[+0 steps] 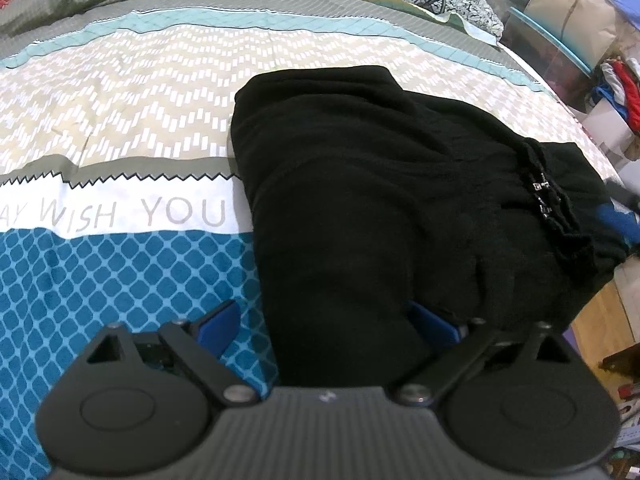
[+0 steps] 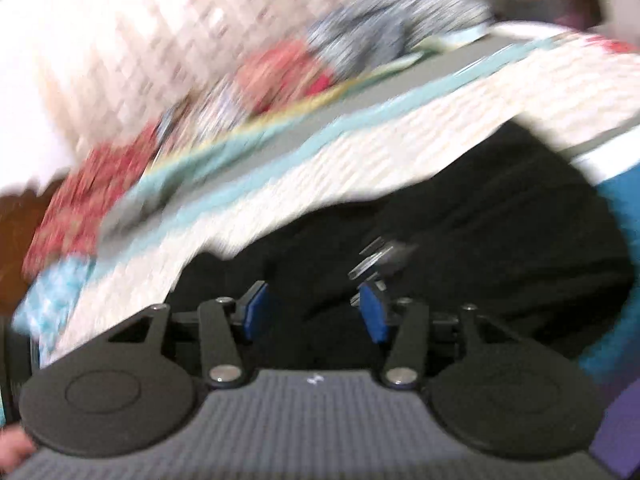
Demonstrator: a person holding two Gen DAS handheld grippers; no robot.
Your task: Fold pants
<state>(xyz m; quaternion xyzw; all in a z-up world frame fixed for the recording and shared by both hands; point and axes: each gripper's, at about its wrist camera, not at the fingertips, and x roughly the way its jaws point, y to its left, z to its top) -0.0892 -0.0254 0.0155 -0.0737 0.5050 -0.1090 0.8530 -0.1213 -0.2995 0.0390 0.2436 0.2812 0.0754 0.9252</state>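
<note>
2 grippers over the black pants point(image 1: 400, 208), which lie folded on the patterned bedsheet point(image 1: 120, 128). Left gripper point(image 1: 328, 320) at the pants' near edge, blue fingers point(image 1: 218, 324) spread wide around the cloth. Right gripper point(image 2: 314, 312), blurred view, fingers point(image 2: 372, 312) apart above the pants point(image 2: 460, 248).

R wrist view blurred; pants point(image 2: 460, 240) smeared

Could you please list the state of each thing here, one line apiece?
pants: black, folded into a compact bundle, lying on the bed.
bedspread: spread flat under the pants.
left gripper: open, fingers either side of the pants' near edge.
right gripper: open, over the pants; view blurred.
</note>
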